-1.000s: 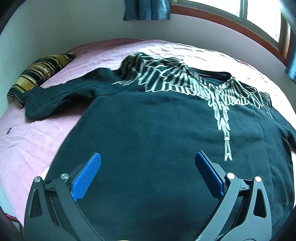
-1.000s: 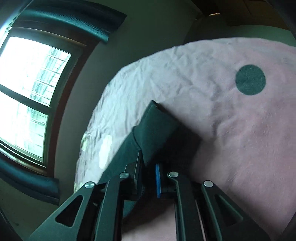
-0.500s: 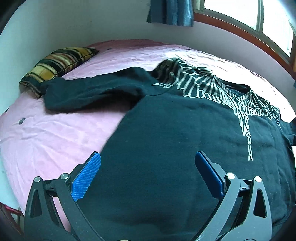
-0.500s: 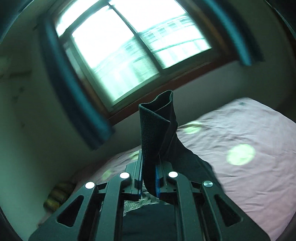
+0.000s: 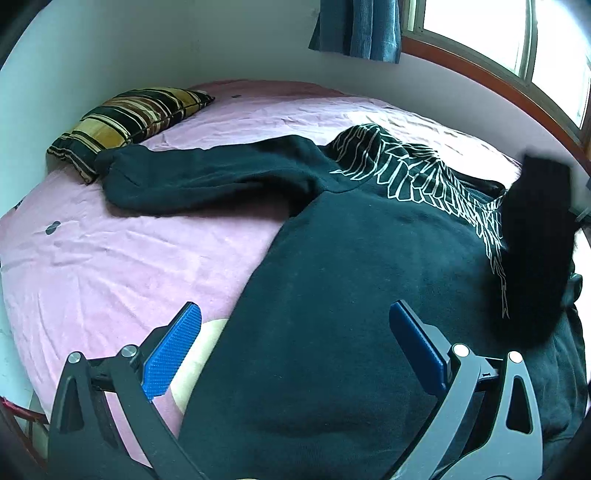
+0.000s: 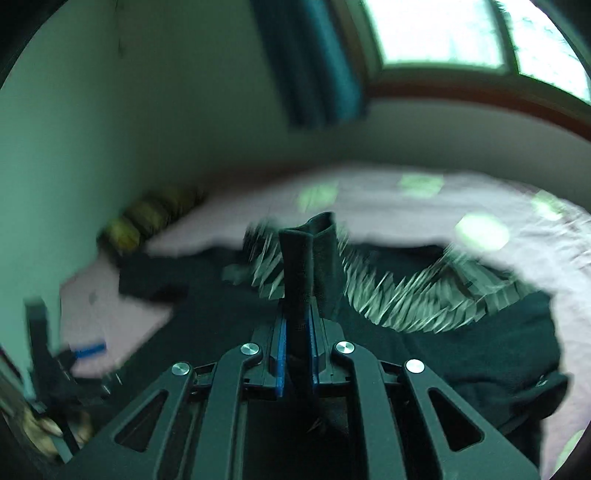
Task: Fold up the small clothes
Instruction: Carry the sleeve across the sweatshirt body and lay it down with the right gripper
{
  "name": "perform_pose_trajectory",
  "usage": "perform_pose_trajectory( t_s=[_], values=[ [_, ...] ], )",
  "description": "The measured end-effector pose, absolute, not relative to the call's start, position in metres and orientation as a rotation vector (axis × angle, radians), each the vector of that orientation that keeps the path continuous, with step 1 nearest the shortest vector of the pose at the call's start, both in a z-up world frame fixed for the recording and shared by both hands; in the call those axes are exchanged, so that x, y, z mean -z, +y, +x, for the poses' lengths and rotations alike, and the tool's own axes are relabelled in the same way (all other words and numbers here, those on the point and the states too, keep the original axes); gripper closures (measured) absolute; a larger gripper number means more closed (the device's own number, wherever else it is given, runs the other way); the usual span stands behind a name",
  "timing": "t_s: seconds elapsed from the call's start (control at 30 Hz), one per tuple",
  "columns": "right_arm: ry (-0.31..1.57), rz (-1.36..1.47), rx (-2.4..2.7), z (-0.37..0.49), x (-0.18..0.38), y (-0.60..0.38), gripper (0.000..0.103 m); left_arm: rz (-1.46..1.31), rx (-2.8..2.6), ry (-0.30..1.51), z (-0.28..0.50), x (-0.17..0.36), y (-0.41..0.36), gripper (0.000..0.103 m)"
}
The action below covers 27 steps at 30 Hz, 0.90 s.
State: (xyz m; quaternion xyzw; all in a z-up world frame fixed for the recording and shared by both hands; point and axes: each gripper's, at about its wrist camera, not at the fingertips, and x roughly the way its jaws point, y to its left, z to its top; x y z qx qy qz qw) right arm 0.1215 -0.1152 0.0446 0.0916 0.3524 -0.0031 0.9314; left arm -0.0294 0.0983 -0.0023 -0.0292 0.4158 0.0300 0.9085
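A black sweatshirt [image 5: 351, 288] with a white line-drawn wing print [image 5: 424, 181] lay spread front-up on a bed covered by a pink sheet [image 5: 110, 266]. One long sleeve [image 5: 207, 181] stretched flat across the sheet toward a striped pillow [image 5: 129, 118] that rested against the wall at the far left of the bed. A blue curtain [image 5: 360, 29] hung beside a wood-framed window [image 5: 498, 40] above the bed's far side.

The left gripper [image 5: 293, 343] hovered over the lower body of the sweatshirt, its blue-padded jaws spread wide with nothing between them; one pad stood over the pink sheet at the garment's edge, the other over the black cloth.

The right gripper [image 6: 297, 336] was clamped on the cuff [image 6: 308, 266] of the other sleeve, its jaws narrowed to the thickness of the pinched fabric, and the cuff stood up beyond the fingertips. In the left wrist view this raised sleeve [image 5: 535, 251] appeared as a blurred dark shape held above the right side of the sweatshirt's chest. The right wrist view was smeared by motion.
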Motion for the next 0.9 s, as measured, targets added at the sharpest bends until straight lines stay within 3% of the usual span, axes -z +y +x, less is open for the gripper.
perform_pose_trajectory(
  t_s=[0.2, 0.4, 0.5, 0.57, 0.6, 0.73, 0.9],
  values=[
    [0.893, 0.139, -0.077, 0.13, 0.014, -0.069, 0.094, -0.058, -0.05, 0.871, -0.029, 0.006, 0.093, 0.002],
    [0.971, 0.056, -0.126, 0.126, 0.029, -0.042, 0.094, -0.057, -0.041, 0.884, -0.027, 0.011, 0.089, 0.002],
    [1.022, 0.067, -0.157, 0.129, 0.045, -0.037, 0.081, -0.053, -0.036, 0.888, -0.027, 0.013, 0.086, 0.002],
    [1.025, 0.106, -0.209, 0.127, 0.047, -0.035, 0.053, -0.05, -0.028, 0.886, -0.027, 0.013, 0.083, 0.002],
    [1.019, 0.139, -0.256, 0.125, 0.044, -0.034, 0.048, -0.048, -0.022, 0.882, -0.027, 0.012, 0.08, 0.002],
    [1.011, 0.259, -0.385, 0.109, 0.026, -0.041, 0.046, -0.045, 0.011, 0.872, -0.025, 0.009, 0.067, 0.002],
    [0.846, 0.425, -0.348, 0.052, -0.02, -0.113, 0.045, -0.036, 0.082, 0.852, -0.016, 0.003, 0.037, 0.002]
  ],
)
